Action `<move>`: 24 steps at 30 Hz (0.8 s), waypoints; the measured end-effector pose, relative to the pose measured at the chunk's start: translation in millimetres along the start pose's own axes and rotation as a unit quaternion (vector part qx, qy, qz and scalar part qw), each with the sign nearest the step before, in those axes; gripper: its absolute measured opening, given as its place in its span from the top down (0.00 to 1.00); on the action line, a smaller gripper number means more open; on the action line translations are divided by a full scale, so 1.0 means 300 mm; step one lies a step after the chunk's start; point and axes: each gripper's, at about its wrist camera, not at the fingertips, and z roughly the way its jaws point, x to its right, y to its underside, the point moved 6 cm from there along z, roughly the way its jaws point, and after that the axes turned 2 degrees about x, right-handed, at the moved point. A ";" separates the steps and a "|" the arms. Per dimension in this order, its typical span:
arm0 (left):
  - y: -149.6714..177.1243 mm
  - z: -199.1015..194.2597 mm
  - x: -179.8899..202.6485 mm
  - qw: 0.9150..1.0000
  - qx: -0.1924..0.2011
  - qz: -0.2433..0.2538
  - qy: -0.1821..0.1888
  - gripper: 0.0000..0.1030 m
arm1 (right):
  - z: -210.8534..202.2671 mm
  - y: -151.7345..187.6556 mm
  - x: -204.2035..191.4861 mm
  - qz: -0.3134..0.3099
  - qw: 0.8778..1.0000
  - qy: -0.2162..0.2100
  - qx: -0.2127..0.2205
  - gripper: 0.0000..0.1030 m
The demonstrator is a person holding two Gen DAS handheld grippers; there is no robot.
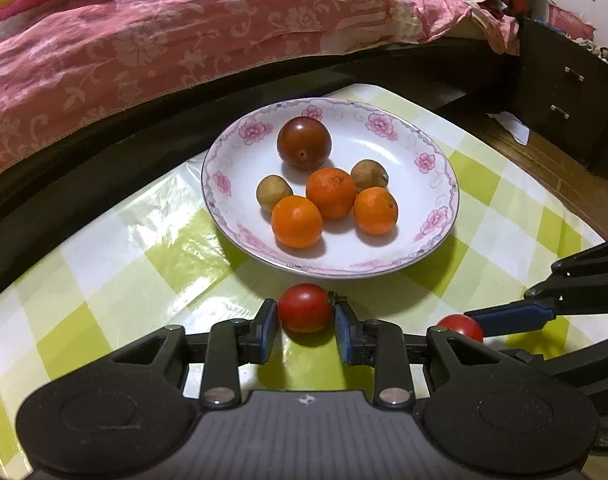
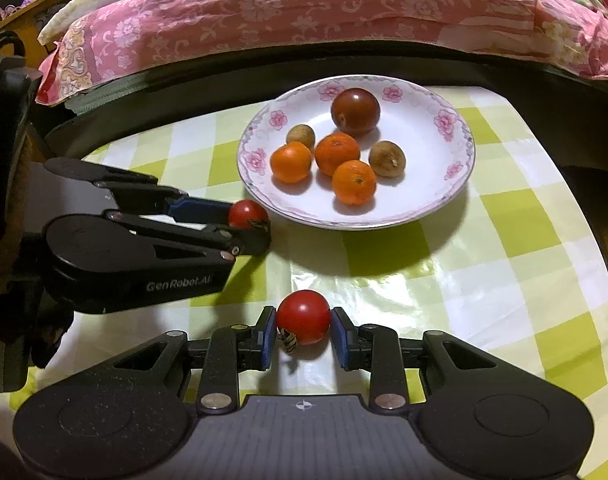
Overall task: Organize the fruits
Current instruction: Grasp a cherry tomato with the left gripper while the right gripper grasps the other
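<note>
while each of my tongs pinches a small round red tomato just short of the flowered white plate (image 1: pixel 432 248), left gripper (image 1: pixel 307 322) and right gripper (image 2: pixel 303 330) hover over green-checked tablecloth (image 2: pixel 504 280).

A: What sits between the left gripper (image 1: pixel 306 330)'s blue pads at lower centre?

B: A small round red tomato (image 1: pixel 305 308), both pads against its sides, on the green-and-white checked tablecloth (image 1: pixel 115 264).

A: And above it?

B: A white floral-rimmed plate (image 1: pixel 432 152) holding a dark red tomato (image 1: pixel 304 143), three orange mandarins (image 1: pixel 330 193) and two brown fruits (image 1: pixel 273 193).

A: At the right edge?

B: The right gripper (image 1: pixel 480 326) with another red tomato (image 1: pixel 460 326).
</note>
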 end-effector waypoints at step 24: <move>0.160 -0.178 0.109 0.997 -0.054 0.048 0.004 0.64 | -0.048 0.059 -0.056 -0.048 0.998 0.014 -0.023 0.75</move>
